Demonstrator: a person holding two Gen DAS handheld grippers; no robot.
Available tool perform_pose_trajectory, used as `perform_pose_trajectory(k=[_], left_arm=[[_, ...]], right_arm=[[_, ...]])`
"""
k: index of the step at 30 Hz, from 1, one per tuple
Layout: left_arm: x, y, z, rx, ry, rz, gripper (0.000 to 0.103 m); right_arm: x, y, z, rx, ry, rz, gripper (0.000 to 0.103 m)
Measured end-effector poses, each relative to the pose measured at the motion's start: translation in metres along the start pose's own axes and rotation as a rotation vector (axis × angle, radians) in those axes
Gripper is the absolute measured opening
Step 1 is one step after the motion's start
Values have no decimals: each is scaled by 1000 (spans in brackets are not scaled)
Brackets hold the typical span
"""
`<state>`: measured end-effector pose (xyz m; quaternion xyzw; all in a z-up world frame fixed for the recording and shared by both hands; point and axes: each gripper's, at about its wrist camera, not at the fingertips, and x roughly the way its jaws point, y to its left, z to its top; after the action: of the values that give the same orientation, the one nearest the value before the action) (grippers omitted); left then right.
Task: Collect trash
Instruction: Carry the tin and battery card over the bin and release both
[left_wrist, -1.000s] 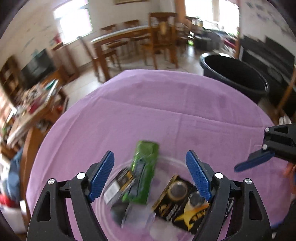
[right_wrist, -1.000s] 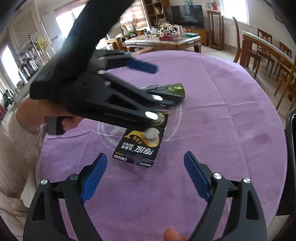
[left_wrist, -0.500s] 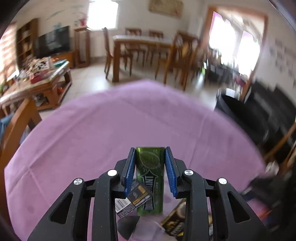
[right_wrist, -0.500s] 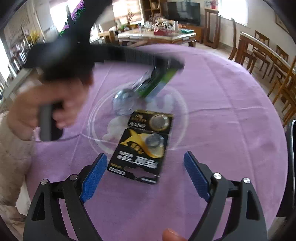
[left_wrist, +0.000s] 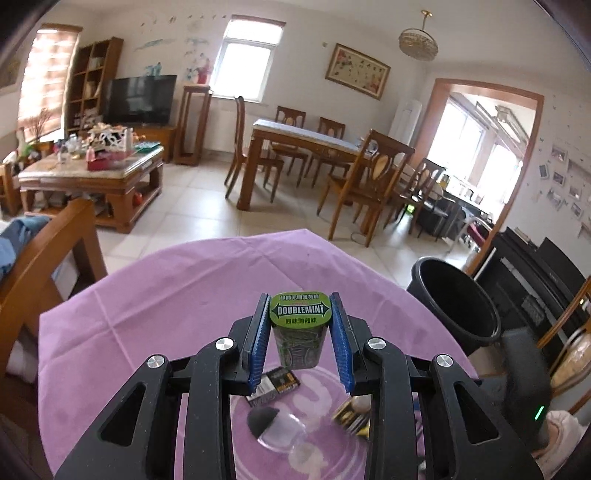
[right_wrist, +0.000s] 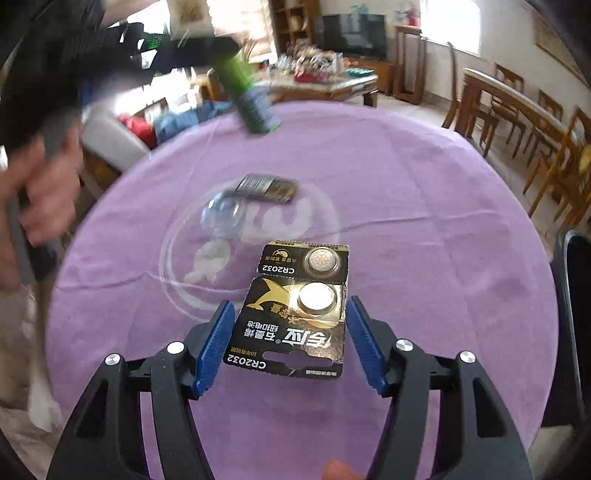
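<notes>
My left gripper (left_wrist: 299, 326) is shut on a green Doublemint container (left_wrist: 300, 312), held upright above the purple table (left_wrist: 166, 295). The right wrist view shows the same container (right_wrist: 255, 107) blurred at the upper left. My right gripper (right_wrist: 290, 310) points down at a black and gold button-battery card (right_wrist: 291, 328) lying on the cloth. Its jaws are closing with the card between them, and a thin gap shows at each pad. A small black wrapper (right_wrist: 267, 188) and a clear plastic blister (right_wrist: 221, 218) lie further back on the cloth.
A black bin (left_wrist: 454, 299) stands on the floor past the table's right edge. A wooden chair (left_wrist: 48, 258) is at the table's left. The person's hand (right_wrist: 40, 192) grips the left tool's handle. A dining table with chairs (left_wrist: 314, 155) stands behind.
The left gripper shut on the green container and lifted it off the table, swinging it up and away. The right jaws narrowed around the battery card.
</notes>
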<state>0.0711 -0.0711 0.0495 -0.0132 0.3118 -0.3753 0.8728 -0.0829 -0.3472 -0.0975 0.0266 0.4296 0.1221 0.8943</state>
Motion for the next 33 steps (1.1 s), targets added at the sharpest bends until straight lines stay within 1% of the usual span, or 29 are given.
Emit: perform_pose_trajectory(k=[4, 7, 13, 19, 21, 23, 27, 31, 33], left_arm=[[4, -10, -1, 18, 22, -9, 31], [15, -26, 1, 37, 37, -28, 31], [46, -78, 3, 86, 66, -82, 31], [92, -144, 9, 123, 99, -159, 31], [110, -168, 9, 126, 109, -196, 31], [128, -191, 10, 123, 119, -233, 31], [165, -236, 2, 121, 141, -283, 31], [201, -274, -8, 138, 162, -296, 31], [220, -290, -13, 138, 185, -309, 31]], right_arm=[[-26, -30, 2, 75, -69, 28, 61], [-50, -51, 3, 115, -125, 18, 61], [-85, -97, -1, 204, -239, -23, 61], [-112, -157, -22, 360, -336, -90, 61], [-120, -182, -32, 418, -364, -126, 61], [-125, -204, -40, 472, -381, -157, 61], [-129, -240, -56, 564, -402, -184, 61], [-128, -260, -69, 613, -403, -191, 61], [-124, -267, -74, 628, -397, -189, 61]])
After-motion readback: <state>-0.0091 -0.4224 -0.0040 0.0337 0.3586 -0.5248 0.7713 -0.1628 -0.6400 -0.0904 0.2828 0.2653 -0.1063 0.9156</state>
